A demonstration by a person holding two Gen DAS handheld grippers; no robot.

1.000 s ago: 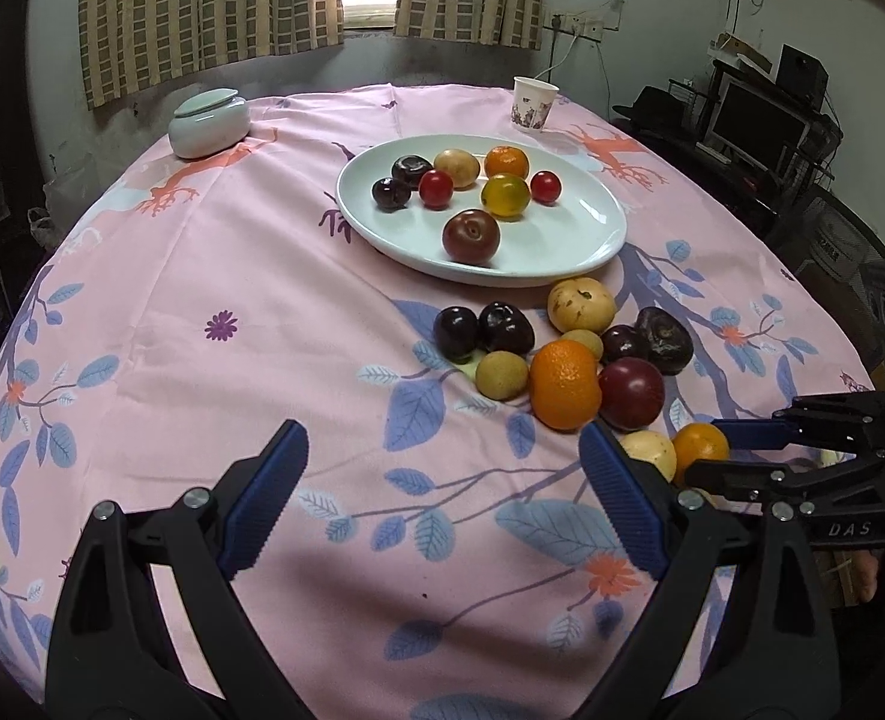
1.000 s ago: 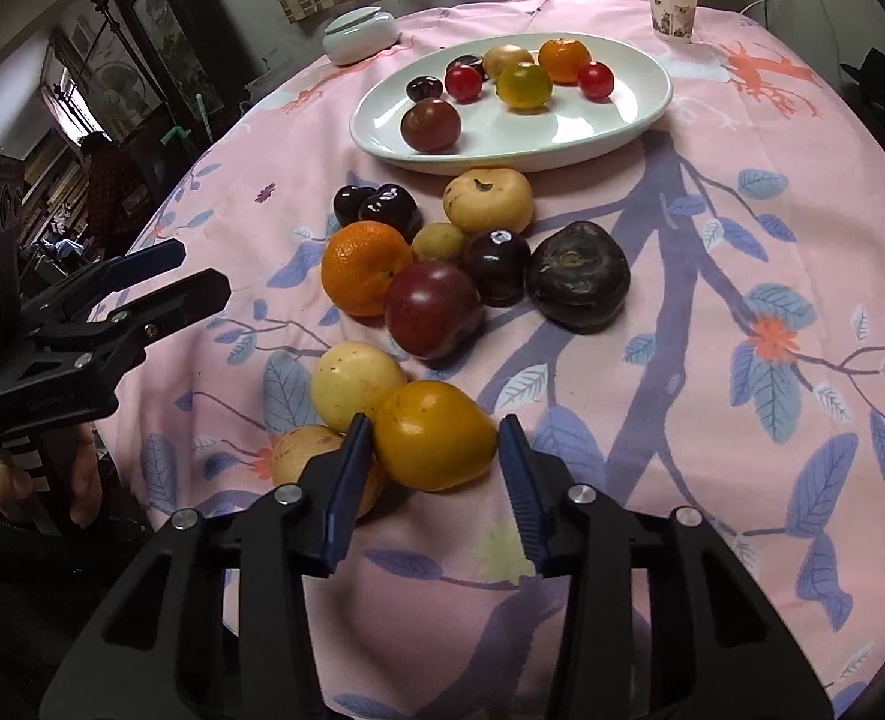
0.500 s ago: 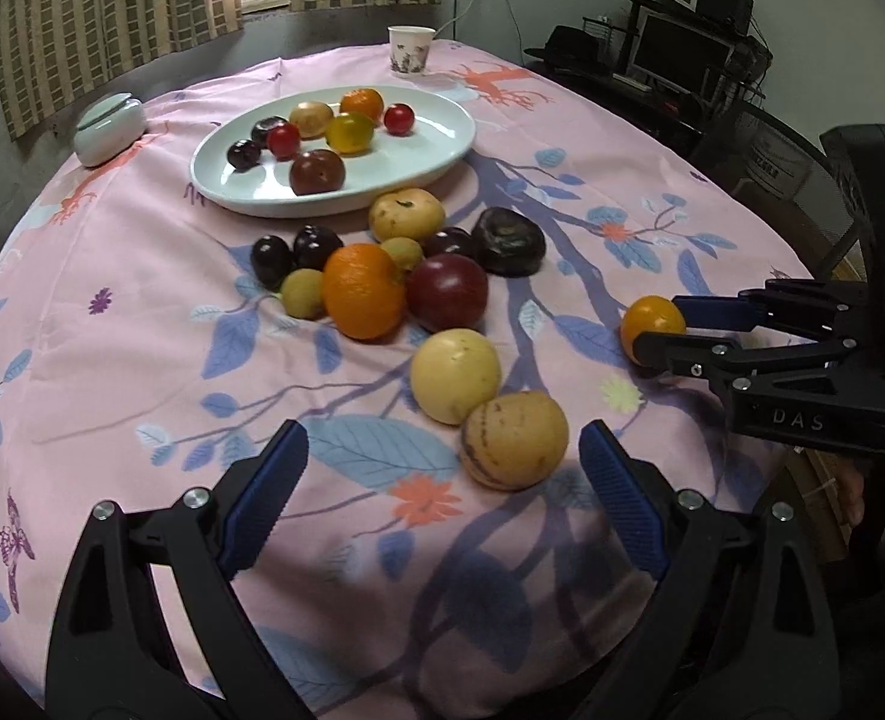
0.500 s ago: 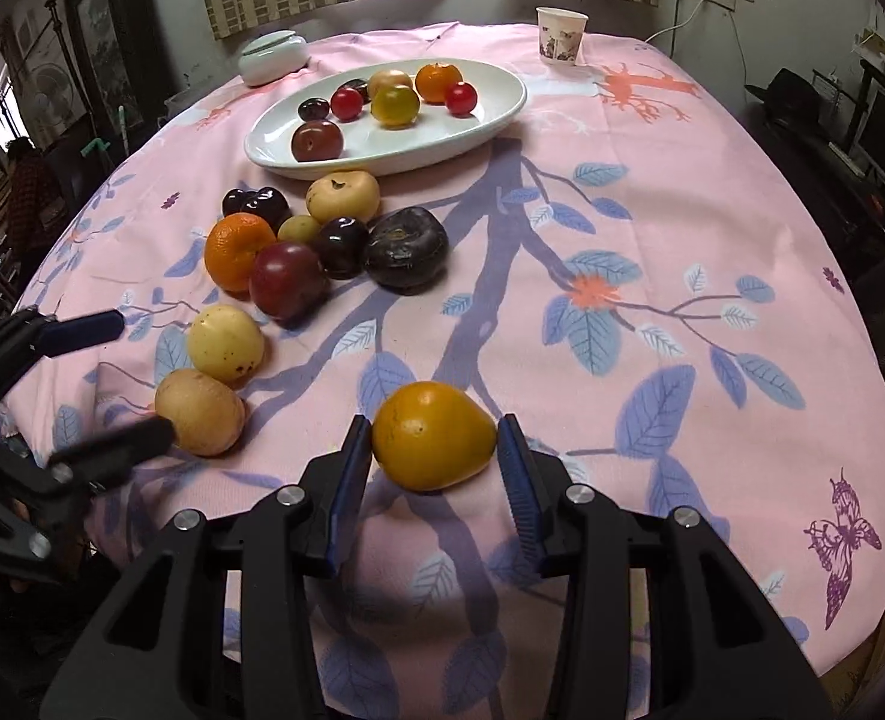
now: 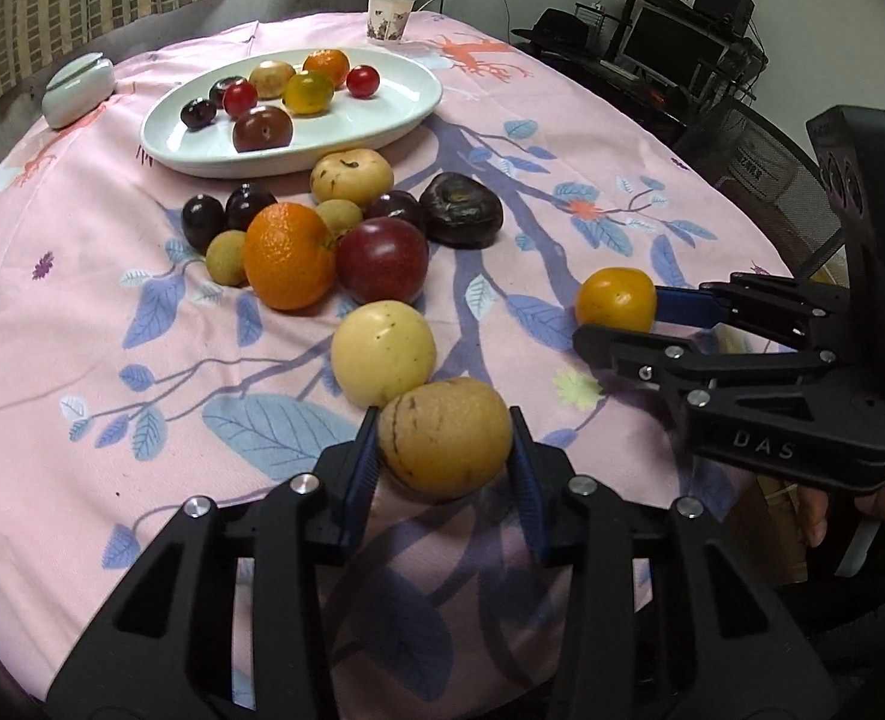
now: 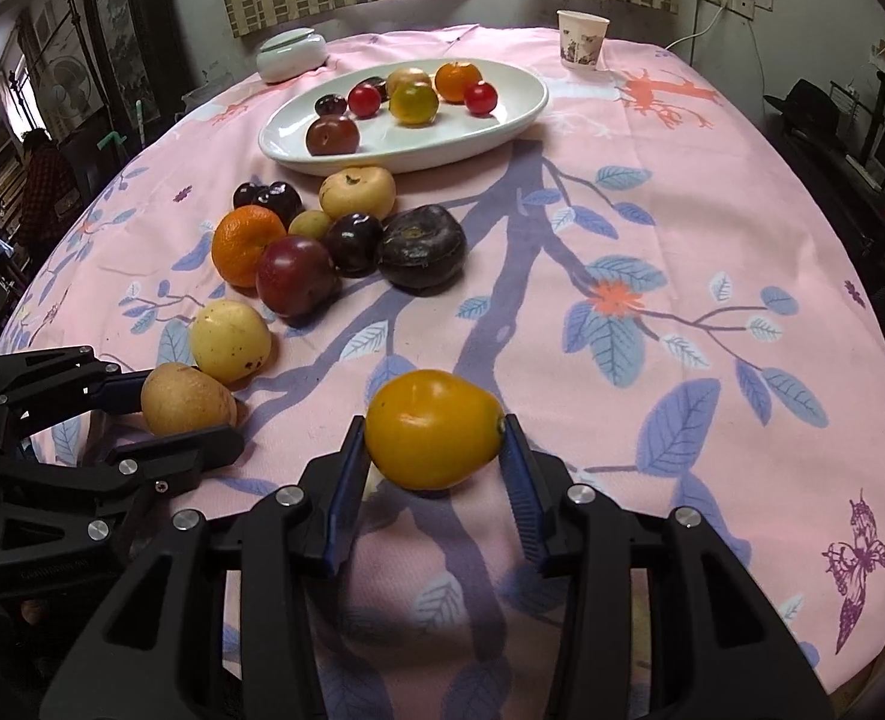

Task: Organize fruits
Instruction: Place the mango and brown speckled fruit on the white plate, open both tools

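My left gripper (image 5: 445, 450) is shut on a tan-brown fruit (image 5: 445, 435) at the table's near edge; it also shows in the right wrist view (image 6: 185, 399). My right gripper (image 6: 433, 444) is shut on a yellow-orange fruit (image 6: 433, 427), held a little above the cloth; the left wrist view shows it too (image 5: 616, 299). A pale yellow fruit (image 5: 382, 351) touches the tan one. A cluster with an orange (image 5: 289, 255), a red plum (image 5: 382, 259) and a dark fruit (image 5: 461, 210) lies mid-table. A white oval plate (image 5: 394, 114) behind holds several fruits.
A paper cup (image 5: 389, 18) and a white lidded dish (image 5: 79, 90) stand at the table's far side. The pink patterned cloth (image 6: 652, 228) covers the round table. A chair and electronics stand to the right of the table.
My left gripper has moved forward and closed on the tan-brown fruit. My right gripper has lifted the yellow-orange fruit and carried it back to the right of the cluster.
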